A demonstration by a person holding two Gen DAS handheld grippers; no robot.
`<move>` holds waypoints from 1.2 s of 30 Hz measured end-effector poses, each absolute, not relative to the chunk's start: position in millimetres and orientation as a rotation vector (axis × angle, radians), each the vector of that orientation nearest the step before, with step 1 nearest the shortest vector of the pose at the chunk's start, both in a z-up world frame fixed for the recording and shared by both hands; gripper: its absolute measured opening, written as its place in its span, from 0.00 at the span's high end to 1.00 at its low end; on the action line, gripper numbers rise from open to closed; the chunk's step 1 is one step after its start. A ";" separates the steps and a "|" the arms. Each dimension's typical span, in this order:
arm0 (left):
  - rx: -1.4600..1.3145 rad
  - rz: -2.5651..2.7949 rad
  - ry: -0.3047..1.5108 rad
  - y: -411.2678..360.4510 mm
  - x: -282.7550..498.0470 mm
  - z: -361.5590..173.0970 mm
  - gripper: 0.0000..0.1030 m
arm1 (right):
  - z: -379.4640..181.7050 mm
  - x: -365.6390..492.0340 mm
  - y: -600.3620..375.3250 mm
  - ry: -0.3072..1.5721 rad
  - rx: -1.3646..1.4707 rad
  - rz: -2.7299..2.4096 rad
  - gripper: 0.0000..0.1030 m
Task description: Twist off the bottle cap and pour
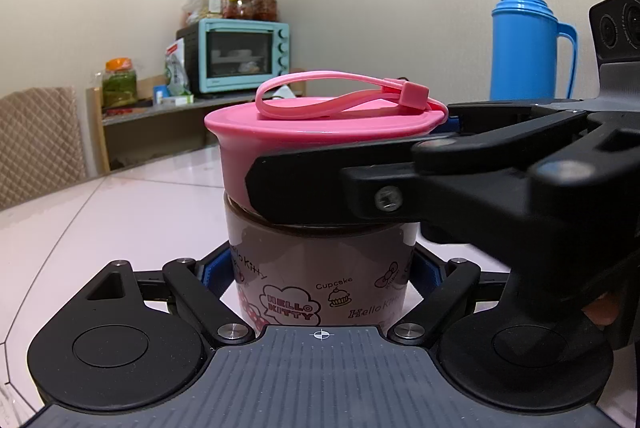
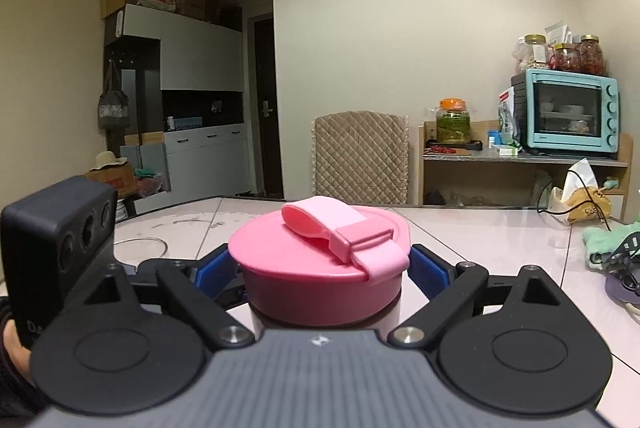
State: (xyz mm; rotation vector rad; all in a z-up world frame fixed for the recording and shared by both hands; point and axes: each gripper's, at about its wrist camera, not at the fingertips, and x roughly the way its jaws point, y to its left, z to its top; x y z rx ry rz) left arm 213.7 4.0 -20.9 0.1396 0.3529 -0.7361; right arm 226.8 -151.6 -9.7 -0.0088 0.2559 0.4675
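Gripping bottle (image 1: pixel 320 268), left tongs (image 1: pixel 322 270), right tongs (image 2: pixel 324 268) clamping pink cap (image 2: pixel 316 268)

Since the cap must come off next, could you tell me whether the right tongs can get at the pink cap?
Probably yes: the right tongs already straddle the pink cap, nothing between, while the left tongs hold the bottle.

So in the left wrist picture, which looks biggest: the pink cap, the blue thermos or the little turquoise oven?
As they look in that view, largest first:
1. pink cap
2. blue thermos
3. turquoise oven
The cap sits right at the camera, so its lead is mostly nearness; thermos and oven look close in size.
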 end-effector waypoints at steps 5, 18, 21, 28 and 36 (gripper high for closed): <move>0.139 -0.736 0.353 4.1 213.8 -21.0 0.13 | -10.2 225.8 -151.3 0.249 -0.009 0.478 0.16; 0.137 -0.737 0.354 6.9 215.7 -20.7 0.13 | -5.2 250.8 -186.6 0.260 -0.103 0.816 0.17; 0.138 -0.737 0.354 6.7 215.5 -20.6 0.13 | -2.0 261.8 -196.1 0.275 -0.100 0.919 0.17; 0.139 -0.737 0.353 6.8 216.2 -20.7 0.13 | 1.4 252.3 -191.2 0.273 -0.135 0.875 0.17; 0.138 -0.737 0.354 9.1 220.7 -20.8 0.13 | 3.9 237.9 -181.2 0.266 -0.147 0.777 0.09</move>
